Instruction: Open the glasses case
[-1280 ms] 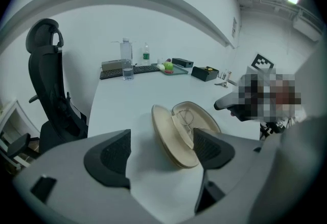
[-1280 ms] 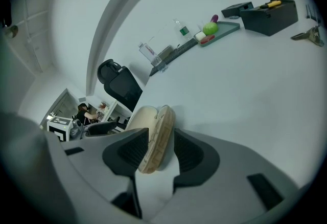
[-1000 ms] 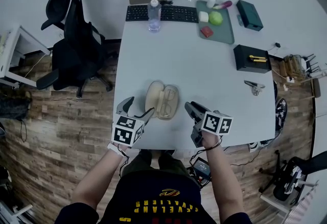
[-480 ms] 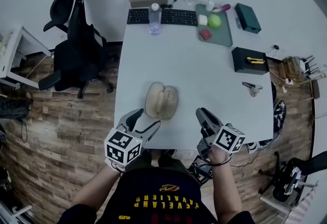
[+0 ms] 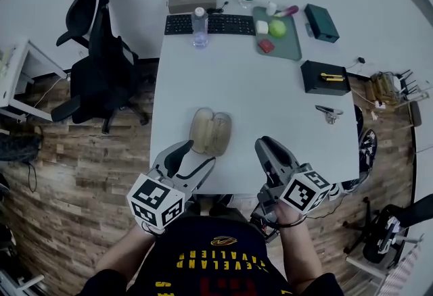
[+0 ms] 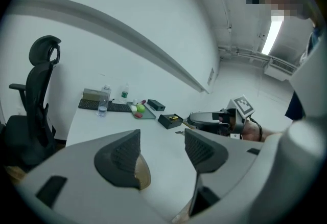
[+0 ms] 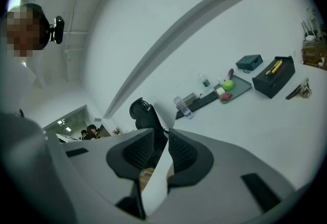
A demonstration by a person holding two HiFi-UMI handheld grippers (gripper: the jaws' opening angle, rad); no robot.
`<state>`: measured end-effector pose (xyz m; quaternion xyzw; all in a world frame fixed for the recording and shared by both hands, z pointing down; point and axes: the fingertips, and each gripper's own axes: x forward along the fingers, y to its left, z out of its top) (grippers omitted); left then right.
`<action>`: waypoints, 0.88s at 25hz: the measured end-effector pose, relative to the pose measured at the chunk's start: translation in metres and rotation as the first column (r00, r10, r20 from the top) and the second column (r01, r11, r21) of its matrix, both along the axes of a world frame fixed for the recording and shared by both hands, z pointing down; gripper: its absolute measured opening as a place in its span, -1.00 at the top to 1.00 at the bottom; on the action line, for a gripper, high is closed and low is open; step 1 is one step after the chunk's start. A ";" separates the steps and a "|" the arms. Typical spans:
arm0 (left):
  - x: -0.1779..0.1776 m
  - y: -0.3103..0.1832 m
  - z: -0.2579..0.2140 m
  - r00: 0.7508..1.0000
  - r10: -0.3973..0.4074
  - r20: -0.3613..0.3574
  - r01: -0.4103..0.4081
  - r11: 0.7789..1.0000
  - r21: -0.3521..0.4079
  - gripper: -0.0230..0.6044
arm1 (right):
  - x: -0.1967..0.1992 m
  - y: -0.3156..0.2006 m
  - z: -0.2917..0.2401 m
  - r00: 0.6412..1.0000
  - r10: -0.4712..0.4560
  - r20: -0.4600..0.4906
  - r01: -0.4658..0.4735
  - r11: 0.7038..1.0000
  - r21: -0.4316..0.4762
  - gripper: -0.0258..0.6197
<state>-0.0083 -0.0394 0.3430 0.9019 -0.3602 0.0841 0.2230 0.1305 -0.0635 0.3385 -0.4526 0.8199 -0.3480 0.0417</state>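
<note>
The tan glasses case (image 5: 210,131) lies open on the white table (image 5: 257,99) near its front edge, both halves flat side by side. My left gripper (image 5: 195,156) hovers above the front edge, just short of the case. Its jaws have just been closing but still stand apart with nothing between them. In the left gripper view a sliver of the case (image 6: 141,174) shows behind the left pad (image 6: 120,159) of the left gripper (image 6: 161,149). My right gripper (image 5: 269,147) is raised to the right of the case. Its jaws (image 7: 156,150) have narrowed to a slim gap holding nothing.
At the table's far end are a keyboard (image 5: 206,24), a water bottle (image 5: 198,26), a tan box (image 5: 192,1), a green tray (image 5: 287,48) with an apple, and a teal box (image 5: 320,21). A black box (image 5: 325,76) and metal keys (image 5: 329,113) lie right. An office chair (image 5: 95,65) stands left.
Both grippers have lifted off the table and drawn back from the case toward the person. The jaws of both have narrowed. The case stays open where it lay.
</note>
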 end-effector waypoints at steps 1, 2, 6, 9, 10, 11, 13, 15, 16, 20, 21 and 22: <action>0.000 0.001 -0.009 1.000 0.004 -0.009 -0.003 1.000 0.018 0.03 | -0.001 0.000 -0.009 1.000 0.002 0.001 -0.002 1.000 0.024 0.62; 0.001 0.002 -0.017 1.000 0.008 -0.018 -0.008 0.999 0.034 0.07 | -0.002 0.000 -0.018 1.000 0.004 -0.001 -0.004 0.999 0.048 0.65; 0.004 0.008 -0.046 0.998 0.029 -0.053 -0.024 0.995 0.095 0.28 | -0.006 0.004 -0.049 0.999 0.004 -0.052 0.004 0.989 0.150 0.75; 0.005 0.014 -0.064 0.996 0.046 -0.076 -0.034 0.987 0.154 0.79 | -0.008 0.012 -0.071 0.993 0.011 -0.121 0.019 0.969 0.245 0.82; 0.006 0.017 -0.069 0.996 0.055 -0.074 -0.042 0.984 0.175 0.87 | -0.008 0.015 -0.078 0.989 0.014 -0.148 0.028 0.960 0.278 0.83; 0.007 0.019 -0.071 0.996 0.063 -0.066 -0.049 0.980 0.192 0.88 | -0.008 0.018 -0.084 0.985 0.017 -0.174 0.039 0.951 0.308 0.84; 0.008 0.021 -0.074 0.996 0.072 -0.045 -0.060 0.974 0.219 0.88 | -0.007 0.022 -0.094 0.975 0.023 -0.221 0.059 0.932 0.357 0.84; 0.008 0.021 -0.076 0.997 0.072 -0.037 -0.062 0.971 0.233 0.88 | -0.002 0.024 -0.100 0.968 0.030 -0.248 0.071 0.920 0.386 0.84; 0.008 0.020 -0.076 0.997 0.069 -0.035 -0.059 0.970 0.236 0.88 | 0.000 0.024 -0.102 0.968 0.032 -0.250 0.072 0.916 0.395 0.84; 0.005 0.020 -0.074 0.999 0.051 -0.017 -0.045 0.967 0.250 0.88 | 0.003 0.030 -0.107 0.970 0.040 -0.242 0.068 0.905 0.419 0.84; 0.005 0.020 -0.074 0.999 0.046 -0.016 -0.041 0.966 0.255 0.88 | 0.002 0.032 -0.108 0.969 0.037 -0.243 0.072 0.902 0.425 0.84; 0.004 0.019 -0.075 0.999 0.041 -0.016 -0.036 0.965 0.259 0.88 | 0.000 0.034 -0.109 0.969 0.033 -0.245 0.077 0.900 0.429 0.84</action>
